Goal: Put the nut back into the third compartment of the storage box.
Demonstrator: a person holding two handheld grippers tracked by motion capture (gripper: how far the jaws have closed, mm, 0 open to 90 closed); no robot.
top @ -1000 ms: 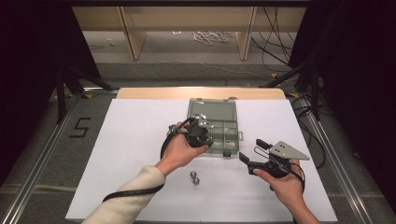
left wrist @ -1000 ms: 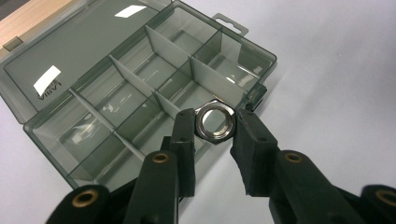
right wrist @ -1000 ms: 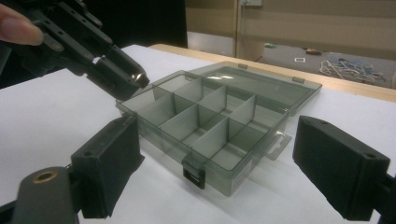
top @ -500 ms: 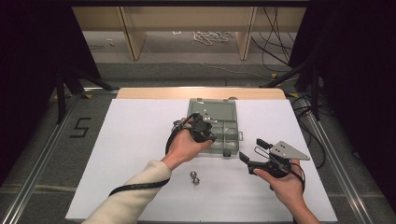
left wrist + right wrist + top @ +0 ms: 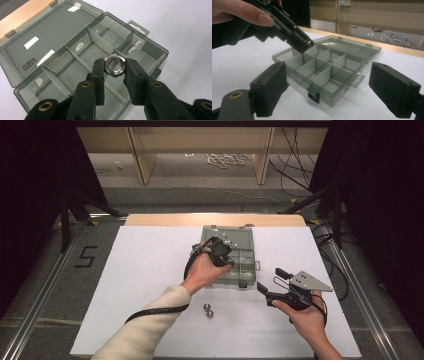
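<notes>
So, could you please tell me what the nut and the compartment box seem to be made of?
The nut looks like polished metal, likely steel: bright, mirror-like glints. The compartment box seems smoky transparent plastic: the table shows through its walls.

From my remote seat I see a white counter (image 5: 150, 270) with a pale wooden strip (image 5: 215, 219) along its far edge, standing on a grey floor (image 5: 45, 270) where a dark "5" (image 5: 86, 256) is marked to the left. Beyond it stand light wooden furniture legs (image 5: 141, 157), with a tangle of white cord (image 5: 225, 159) and black cables (image 5: 295, 165) lying on the floor. Both sides fall into deep black shadow, while metal rails (image 5: 40, 305) flank the counter.
</notes>
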